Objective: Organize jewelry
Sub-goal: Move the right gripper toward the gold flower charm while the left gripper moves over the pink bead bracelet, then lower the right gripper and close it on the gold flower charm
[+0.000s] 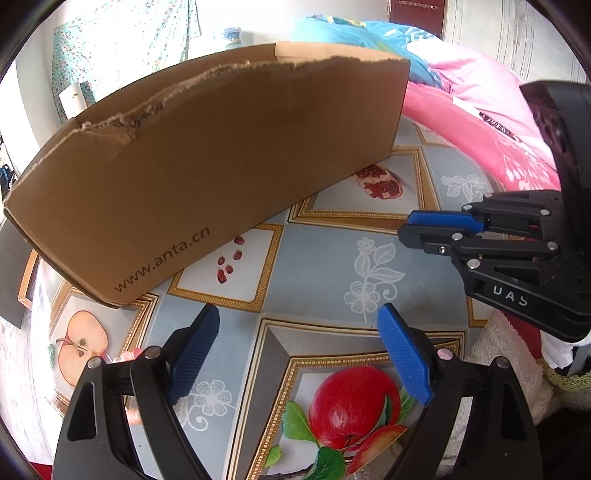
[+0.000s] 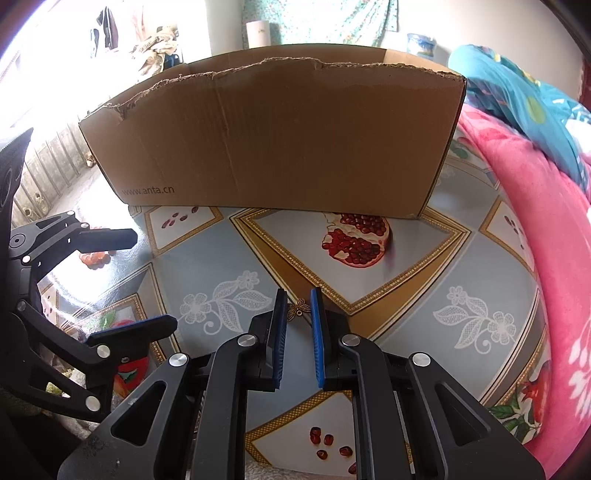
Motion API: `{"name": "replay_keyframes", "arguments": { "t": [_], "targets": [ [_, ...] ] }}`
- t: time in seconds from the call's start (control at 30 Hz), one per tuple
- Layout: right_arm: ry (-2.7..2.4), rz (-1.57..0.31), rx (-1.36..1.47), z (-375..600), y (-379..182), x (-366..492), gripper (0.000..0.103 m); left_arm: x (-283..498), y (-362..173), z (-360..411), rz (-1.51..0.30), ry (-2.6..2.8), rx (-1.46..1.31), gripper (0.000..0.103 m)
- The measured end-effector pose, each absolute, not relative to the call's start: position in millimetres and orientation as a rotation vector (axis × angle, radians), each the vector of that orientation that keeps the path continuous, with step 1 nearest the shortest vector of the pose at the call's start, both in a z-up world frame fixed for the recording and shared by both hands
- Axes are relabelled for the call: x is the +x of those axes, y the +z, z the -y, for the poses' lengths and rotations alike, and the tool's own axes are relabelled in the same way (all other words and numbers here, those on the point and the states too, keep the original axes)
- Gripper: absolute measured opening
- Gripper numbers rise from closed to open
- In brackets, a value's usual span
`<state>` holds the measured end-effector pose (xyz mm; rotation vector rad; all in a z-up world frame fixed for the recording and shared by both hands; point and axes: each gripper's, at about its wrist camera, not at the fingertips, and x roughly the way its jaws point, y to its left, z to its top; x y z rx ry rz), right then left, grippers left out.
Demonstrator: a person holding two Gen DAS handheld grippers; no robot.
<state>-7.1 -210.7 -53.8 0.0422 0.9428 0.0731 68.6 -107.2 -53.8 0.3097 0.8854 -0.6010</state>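
A small bronze butterfly-shaped charm (image 2: 298, 308) sits between the blue pads of my right gripper (image 2: 298, 301), whose jaws are nearly closed around it above the table. In the left wrist view the right gripper (image 1: 410, 225) shows at the right, jaws close together. My left gripper (image 1: 299, 325) is open and empty over the patterned tablecloth; in the right wrist view it shows at the left (image 2: 147, 280). An orange-red beaded piece (image 2: 95, 257) lies on the table at the left, partly hidden by the left gripper. A brown cardboard box (image 1: 207, 166) (image 2: 280, 140) stands at the back, its inside hidden.
The table carries a fruit-patterned cloth (image 2: 406, 280). A pink blanket (image 2: 546, 236) and blue bedding (image 1: 369, 33) lie to the right. A beige towel (image 1: 498, 343) lies at the table's near right edge.
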Motion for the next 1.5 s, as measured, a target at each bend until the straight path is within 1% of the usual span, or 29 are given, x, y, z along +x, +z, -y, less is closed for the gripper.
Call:
{"name": "replay_keyframes", "arguments": {
  "t": [0.13,0.3,0.43,0.53,0.6,0.63,0.7,0.77,0.87,0.93,1.0,1.07,1.33,1.5],
  "targets": [
    [0.077,-0.941,0.053,213,-54,-9,0.011,62,-36,83,-0.827,-0.597,0.238,0.085],
    [0.080,-0.936,0.077,223,-55,-9,0.011,58,-31,53,-0.834,-0.523,0.187,0.085],
    [0.088,-0.933,0.097,236,-51,-8,0.011,53,-32,45,-0.837,-0.493,0.198,0.080],
    [0.094,-0.932,0.103,237,-54,-5,0.011,56,-33,42,-0.844,-0.465,0.196,0.071],
    [0.095,-0.931,0.104,239,-54,-5,0.011,62,-36,40,-0.861,-0.438,0.196,0.061],
    [0.096,-0.931,0.105,241,-56,-5,0.011,66,-39,39,-0.877,-0.422,0.202,0.058],
    [0.096,-0.930,0.109,241,-57,-4,0.011,74,-47,38,-0.925,-0.397,0.219,0.048],
    [0.096,-0.929,0.113,242,-62,-2,0.011,79,-56,37,-0.975,-0.373,0.245,0.044],
    [0.094,-0.928,0.117,242,-57,-4,0.011,79,-56,35,-0.981,-0.373,0.236,0.042],
    [0.095,-0.927,0.117,243,-57,-4,0.011,79,-56,36,-0.976,-0.372,0.237,0.034],
    [0.096,-0.928,0.118,244,-56,-4,0.011,80,-57,41,-0.967,-0.374,0.240,0.021],
    [0.097,-0.929,0.120,245,-56,-4,0.011,82,-57,48,-0.958,-0.384,0.243,0.014],
    [0.092,-0.928,0.117,245,-60,-4,0.011,93,-55,86,-0.962,-0.474,0.258,0.013],
    [0.090,-0.926,0.094,241,-62,-3,0.011,96,-53,96,-0.976,-0.466,0.262,0.013]
  ]
}}
